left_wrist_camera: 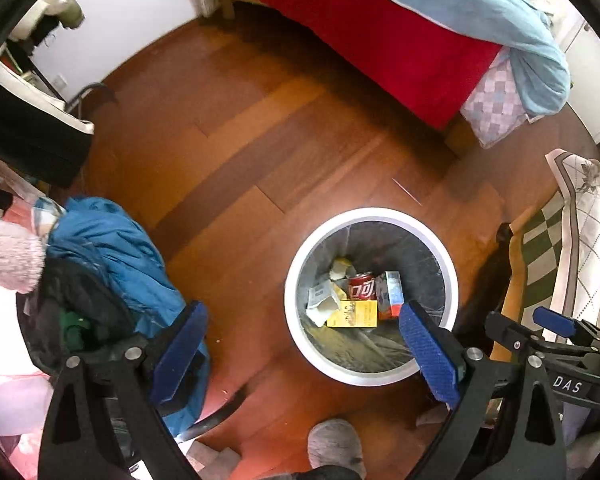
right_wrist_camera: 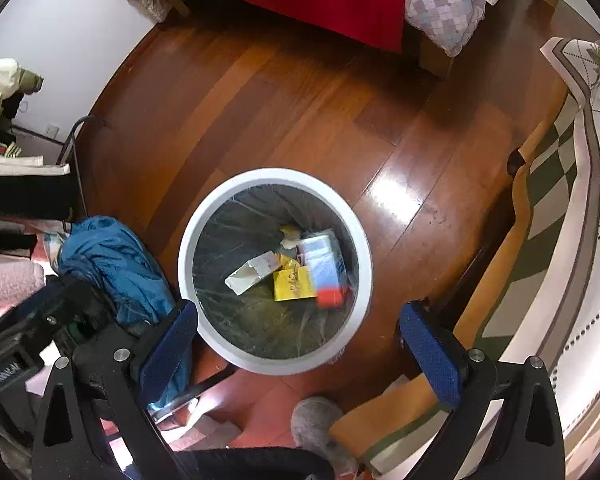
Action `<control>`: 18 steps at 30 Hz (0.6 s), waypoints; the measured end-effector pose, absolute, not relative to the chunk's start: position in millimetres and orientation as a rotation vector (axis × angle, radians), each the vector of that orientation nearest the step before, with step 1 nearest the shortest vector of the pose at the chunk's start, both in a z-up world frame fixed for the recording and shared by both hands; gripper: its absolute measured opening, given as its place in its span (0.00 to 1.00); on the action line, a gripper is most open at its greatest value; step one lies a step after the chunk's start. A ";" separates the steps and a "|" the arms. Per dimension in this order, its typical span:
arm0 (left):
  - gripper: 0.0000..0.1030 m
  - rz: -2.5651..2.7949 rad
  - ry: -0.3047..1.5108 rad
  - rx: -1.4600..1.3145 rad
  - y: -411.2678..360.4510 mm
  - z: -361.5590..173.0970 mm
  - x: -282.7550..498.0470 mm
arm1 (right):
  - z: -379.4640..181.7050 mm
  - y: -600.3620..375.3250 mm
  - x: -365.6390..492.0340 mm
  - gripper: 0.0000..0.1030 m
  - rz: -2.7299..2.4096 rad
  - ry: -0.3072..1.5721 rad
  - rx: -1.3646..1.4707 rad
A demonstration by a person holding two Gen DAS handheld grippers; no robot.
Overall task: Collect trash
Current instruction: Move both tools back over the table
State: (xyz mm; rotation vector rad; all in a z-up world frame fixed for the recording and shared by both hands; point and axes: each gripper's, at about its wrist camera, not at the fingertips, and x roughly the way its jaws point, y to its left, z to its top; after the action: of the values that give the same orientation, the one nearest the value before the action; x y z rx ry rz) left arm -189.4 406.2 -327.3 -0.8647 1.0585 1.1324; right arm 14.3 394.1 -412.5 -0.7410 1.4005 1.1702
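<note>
Both jaws wide, empty — above trash bin [right_wrist_camera: 204, 216] — red can [left_wrist_camera: 362, 288] inside

Left gripper [left_wrist_camera: 304, 344]: jaws spread wide, nothing between the blue pads, aimed downward.
Right gripper [right_wrist_camera: 300, 344]: jaws spread wide, empty, aimed downward; visible beside left gripper in the left wrist view.

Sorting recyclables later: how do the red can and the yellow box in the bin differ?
The red can is a round, red metal drink can with white lettering; the yellow box is flat, rectangular cardboard. The can sits farther back and partly hidden; the box lies in plain sight in front. Both lie inside the lined white bin.
</note>
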 end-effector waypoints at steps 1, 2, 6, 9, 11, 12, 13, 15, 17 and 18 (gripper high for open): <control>0.95 1.140 1.056 -0.853 402.3 -322.7 -190.9 | -409.9 391.9 12.0 0.99 1.170 1.391 -0.750; 0.95 1.145 1.053 -0.843 399.3 -318.9 -191.9 | -406.6 389.2 9.9 0.99 1.172 1.379 -0.760; 0.95 1.165 1.044 -0.788 383.0 -299.3 -193.9 | -386.7 375.9 1.9 0.99 1.178 1.338 -0.774; 0.95 1.179 1.036 -0.744 368.8 -281.7 -193.8 | -368.4 363.2 -0.5 0.99 1.174 1.306 -0.767; 0.95 1.186 1.024 -0.714 358.9 -267.9 -193.1 | -354.2 352.7 -1.7 0.99 1.176 1.286 -0.758; 0.95 1.192 1.020 -0.697 354.3 -260.4 -192.3 | -347.8 347.6 -2.0 0.99 1.180 1.277 -0.751; 0.95 1.192 1.013 -0.685 350.2 -253.9 -191.3 | -341.6 342.9 -2.3 0.99 1.182 1.271 -0.745; 0.95 1.195 0.995 -0.652 341.2 -235.2 -187.0 | -326.0 332.0 -2.4 0.99 1.187 1.257 -0.725; 0.95 1.199 0.966 -0.620 333.6 -214.1 -181.6 | -308.0 320.2 -0.9 0.99 1.198 1.244 -0.694; 0.95 1.199 0.951 -0.609 328.4 -205.9 -178.1 | -295.0 312.6 1.7 0.99 1.203 1.235 -0.669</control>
State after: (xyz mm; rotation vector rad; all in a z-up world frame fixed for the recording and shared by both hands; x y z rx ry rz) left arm -178.1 328.4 -205.9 -0.6088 0.9506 1.1994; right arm 1.7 312.6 -295.0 -0.6686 1.2350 1.2030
